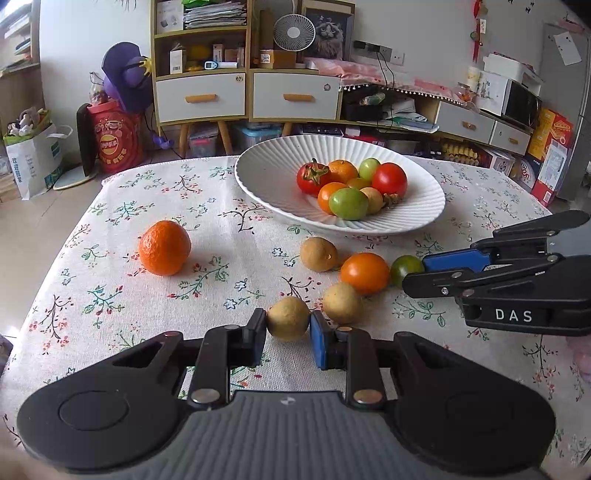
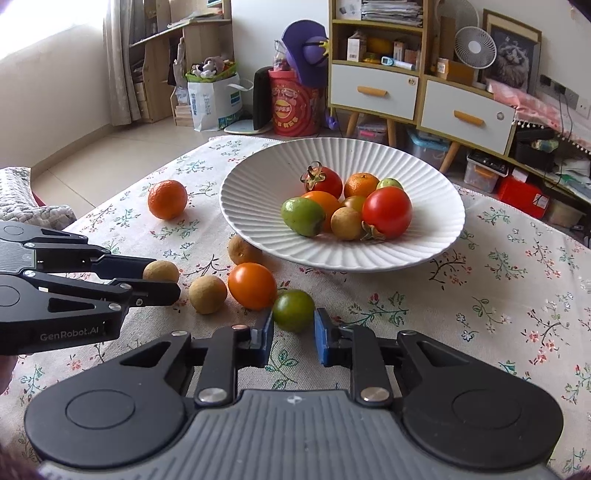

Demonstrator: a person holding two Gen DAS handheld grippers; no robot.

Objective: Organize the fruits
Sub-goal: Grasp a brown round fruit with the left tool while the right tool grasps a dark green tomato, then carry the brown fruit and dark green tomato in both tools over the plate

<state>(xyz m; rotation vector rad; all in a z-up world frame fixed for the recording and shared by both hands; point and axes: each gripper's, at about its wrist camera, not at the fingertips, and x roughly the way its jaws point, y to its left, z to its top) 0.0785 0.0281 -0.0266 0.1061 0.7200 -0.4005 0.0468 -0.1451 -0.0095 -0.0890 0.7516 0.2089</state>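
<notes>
Approx 8 fruits already in plate, 6 left on table; my left gripper pinches a longan, right gripper brackets the green tomato, grip unclear.

Daylight comes in from a bright window at the left, with a pale curtain hanging beside it, and falls on a light tiled floor. The walls are plain white. Against the far wall stands a wooden shelf cabinet on slanted legs, with two grey-white drawers with orange handles, stacked papers on top and a small white fan beside a framed cat picture. A red drum stands on the floor next to a white paper bag. A lower cabinet runs along the right, carrying a microwave. The table wears a floral cloth.
</notes>
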